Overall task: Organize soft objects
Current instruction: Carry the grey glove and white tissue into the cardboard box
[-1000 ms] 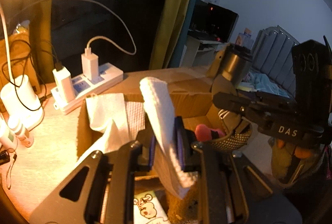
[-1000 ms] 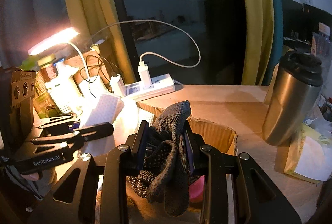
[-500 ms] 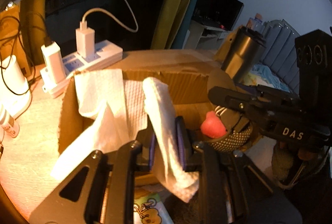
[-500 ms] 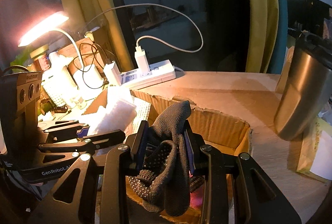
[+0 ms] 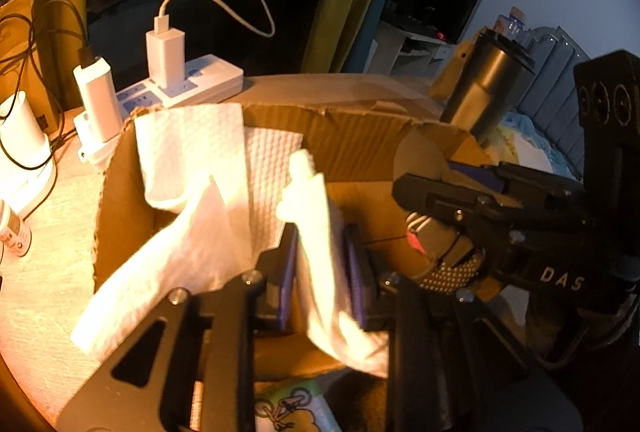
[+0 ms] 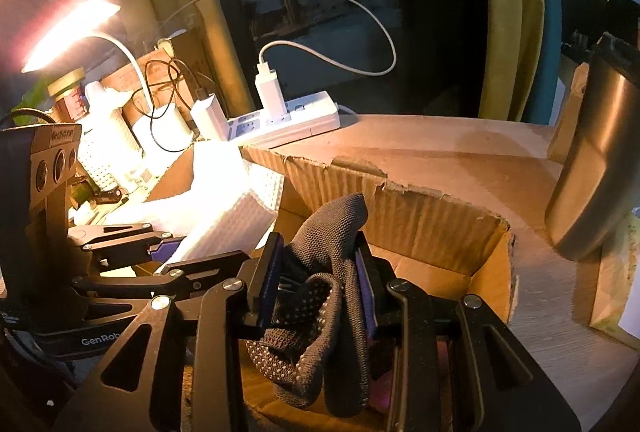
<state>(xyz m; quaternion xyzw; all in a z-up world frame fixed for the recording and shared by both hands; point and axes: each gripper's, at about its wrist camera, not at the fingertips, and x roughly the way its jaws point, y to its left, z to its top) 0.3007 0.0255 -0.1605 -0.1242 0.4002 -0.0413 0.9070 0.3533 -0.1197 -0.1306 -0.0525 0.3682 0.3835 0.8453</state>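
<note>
My left gripper [image 5: 322,268] is shut on a white cloth [image 5: 320,232] and holds it low inside the open cardboard box [image 5: 360,136]. Another white paper towel [image 5: 192,168] hangs over the box's left wall. My right gripper [image 6: 318,284] is shut on a dark grey dotted glove [image 6: 324,296] and holds it over the same box [image 6: 420,208], to the right of the left gripper [image 6: 168,252]. The right gripper also shows in the left wrist view [image 5: 452,216] with the glove's dotted part under it.
A white power strip [image 5: 168,92] with chargers and cables lies behind the box. A steel tumbler [image 6: 592,176] stands at the right. A lit desk lamp [image 6: 68,28] and small bottles stand at the left. A printed packet [image 5: 292,408] lies below the left gripper.
Both grippers have moved forward and down toward the box with their cloths. The white cloth has sunk lower between the left fingers and now hangs inside the box.
</note>
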